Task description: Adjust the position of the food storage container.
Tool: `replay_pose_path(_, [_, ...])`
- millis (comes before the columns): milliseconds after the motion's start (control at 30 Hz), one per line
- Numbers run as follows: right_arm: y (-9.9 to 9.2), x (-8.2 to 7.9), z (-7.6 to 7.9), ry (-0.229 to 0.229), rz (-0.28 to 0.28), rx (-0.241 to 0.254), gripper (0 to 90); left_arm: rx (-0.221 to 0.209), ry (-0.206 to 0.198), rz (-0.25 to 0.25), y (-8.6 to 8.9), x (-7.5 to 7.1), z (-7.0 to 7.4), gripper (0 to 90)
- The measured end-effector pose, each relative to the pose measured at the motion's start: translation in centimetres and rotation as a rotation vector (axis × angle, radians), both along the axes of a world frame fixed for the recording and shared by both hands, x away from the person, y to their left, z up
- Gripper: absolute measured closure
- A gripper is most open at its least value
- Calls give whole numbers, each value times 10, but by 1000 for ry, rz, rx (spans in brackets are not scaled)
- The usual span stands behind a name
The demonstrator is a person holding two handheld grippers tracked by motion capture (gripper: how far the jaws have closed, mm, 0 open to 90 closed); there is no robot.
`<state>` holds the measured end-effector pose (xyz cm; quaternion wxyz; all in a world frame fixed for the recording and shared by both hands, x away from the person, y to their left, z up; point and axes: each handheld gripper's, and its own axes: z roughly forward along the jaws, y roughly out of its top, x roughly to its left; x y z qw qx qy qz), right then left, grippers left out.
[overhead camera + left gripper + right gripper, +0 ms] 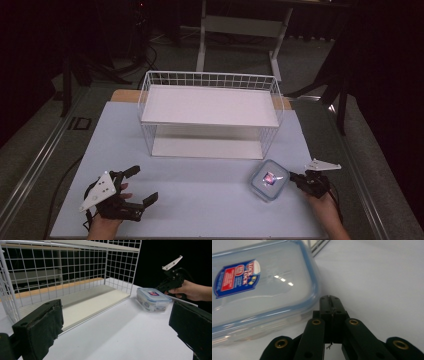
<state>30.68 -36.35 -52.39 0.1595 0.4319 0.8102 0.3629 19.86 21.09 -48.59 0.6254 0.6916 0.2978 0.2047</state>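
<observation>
Lidded plastic container [269,180], clear body, blue-rimmed lid with a red-and-blue label, sits on the white bench [200,200] at about 4 o'clock from the wire rack [210,114], near its front right corner but apart from it. Contents: cannot tell through the lid; nothing obvious inside. Right tongs [296,177] lie at the container's 3 o'clock edge, jaws pressed together with nothing between them; the right gripper view shows the closed tip [330,300] just beside the lid rim, touching or nearly so. Judged step: nudge or take hold of the container, probably toward the rack. To do it well, the jaws would need to part first and straddle the rim or a side latch, low and square, since the smooth lid will likely slip under a glancing push. Left tongs [134,186] rest at 7 o'clock on the bench, well apart from the container, jaws spread wide and empty. Rack: two white shelves, upper and lower, both bare; the lower one sits open toward the front.
</observation>
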Motion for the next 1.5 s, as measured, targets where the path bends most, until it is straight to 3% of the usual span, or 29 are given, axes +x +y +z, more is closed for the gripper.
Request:
replay_pose_path(167, [4,-7,-1,20,35,9,900,5,-3,-3,0,-1,1,3])
replay_pose_path(300, [13,-15,-1,34,109,16,900,4,-5,-3,0,-1,1,3])
replay_pose_path(433, [29,-22,-3,44,168,-12,900,5,-4,-3,-1,-1,1,3])
replay_pose_path(600, [37,-31,-8,73,232,11,900,3,-9,0,0,-2,2,3])
replay_pose_path(867, [67,-29,-6,82,327,11,900,5,-8,0,-1,-2,2,3])
replay_pose_path(933, [74,-27,-3,79,378,10,900,2,-7,-1,0,-2,1,3])
replay_pose_path(1033, [70,-24,-2,74,372,-16,900,5,-6,-1,0,-2,1,3])
replay_pose_path(1100, [59,-16,-2,71,315,-47,900,5,-5,0,0,-2,1,3])
replay_pose_path(1300, [35,17,4,37,150,-27,900,7,-4,1,-1,-1,1,3])
replay_pose_path(1400, [35,28,6,29,121,-30,900,8,-2,0,-1,-1,1,3])
replay_pose_path(1433, [37,41,6,26,97,-20,900,6,-2,0,-1,-1,1,3])
replay_pose_path(1500, [38,46,6,39,99,-4,900,8,-1,0,-1,-1,1,3])
